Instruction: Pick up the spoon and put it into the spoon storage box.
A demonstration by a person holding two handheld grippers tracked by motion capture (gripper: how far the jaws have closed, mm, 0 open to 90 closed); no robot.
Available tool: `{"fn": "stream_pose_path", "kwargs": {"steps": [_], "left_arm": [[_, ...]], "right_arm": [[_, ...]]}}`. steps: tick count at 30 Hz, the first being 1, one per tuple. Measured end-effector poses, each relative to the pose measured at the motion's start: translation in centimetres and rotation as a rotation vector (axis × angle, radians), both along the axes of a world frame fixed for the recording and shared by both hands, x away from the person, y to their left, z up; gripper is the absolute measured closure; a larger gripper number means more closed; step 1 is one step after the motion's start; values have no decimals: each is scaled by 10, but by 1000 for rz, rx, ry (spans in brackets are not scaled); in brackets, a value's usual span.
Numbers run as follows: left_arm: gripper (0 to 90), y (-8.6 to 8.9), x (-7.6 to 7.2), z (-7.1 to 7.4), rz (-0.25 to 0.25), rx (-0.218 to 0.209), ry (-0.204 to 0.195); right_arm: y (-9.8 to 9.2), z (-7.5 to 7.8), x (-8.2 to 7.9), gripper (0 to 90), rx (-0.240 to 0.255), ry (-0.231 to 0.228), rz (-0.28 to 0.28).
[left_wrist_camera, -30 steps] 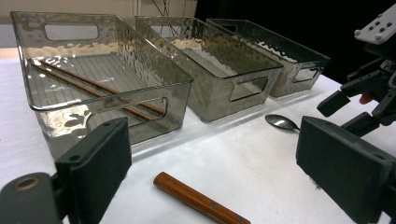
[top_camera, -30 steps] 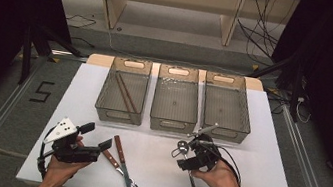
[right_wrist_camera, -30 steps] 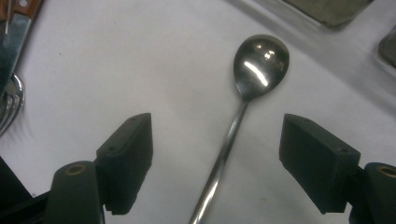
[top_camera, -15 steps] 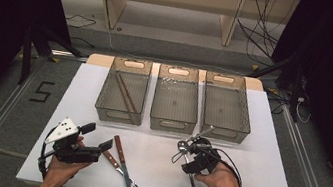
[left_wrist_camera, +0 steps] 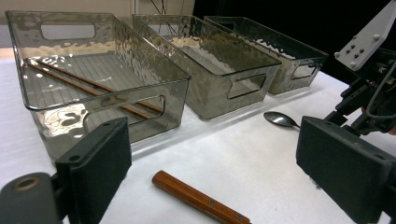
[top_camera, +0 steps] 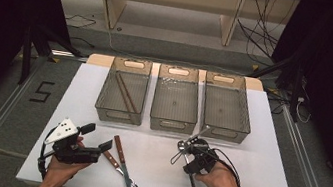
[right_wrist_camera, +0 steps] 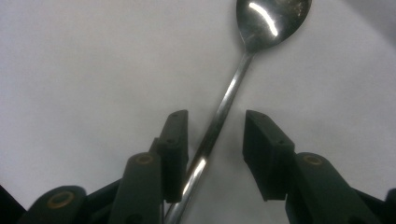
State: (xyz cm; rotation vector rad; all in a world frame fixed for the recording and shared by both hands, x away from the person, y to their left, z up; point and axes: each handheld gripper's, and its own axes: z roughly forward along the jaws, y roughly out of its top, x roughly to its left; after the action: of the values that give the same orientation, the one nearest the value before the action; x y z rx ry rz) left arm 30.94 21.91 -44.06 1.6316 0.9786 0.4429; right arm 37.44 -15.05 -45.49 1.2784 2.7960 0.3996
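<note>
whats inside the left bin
The left bin holds two brown chopsticks, lying slantwise on its ribbed floor. Nothing else shows in it, and its clear walls hide little; in the left gripper view the near wall blurs the sticks' near ends.

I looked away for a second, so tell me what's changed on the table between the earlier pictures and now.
The right gripper has just been closing its jaws around the spoon handle lying on the table; a gap remains beside one pad, so no firm grip yet. The left gripper, the fork, the chopsticks in the left bin and the other bins look unchanged.
</note>
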Motion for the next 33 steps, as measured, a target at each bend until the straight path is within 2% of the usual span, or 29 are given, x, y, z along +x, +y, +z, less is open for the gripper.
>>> {"fn": "stream_pose_path", "kwargs": {"steps": [13,23,33], "left_arm": [[99,-2,0,0,-7,8,-1],[99,-2,0,0,-7,10,0],[99,-2,0,0,-8,11,-1]], "right_arm": [[7,-2,-1,707,-70,-17,23],[6,-2,1,787,-70,-7,34],[4,-2,2,853,-46,-5,19]]}}
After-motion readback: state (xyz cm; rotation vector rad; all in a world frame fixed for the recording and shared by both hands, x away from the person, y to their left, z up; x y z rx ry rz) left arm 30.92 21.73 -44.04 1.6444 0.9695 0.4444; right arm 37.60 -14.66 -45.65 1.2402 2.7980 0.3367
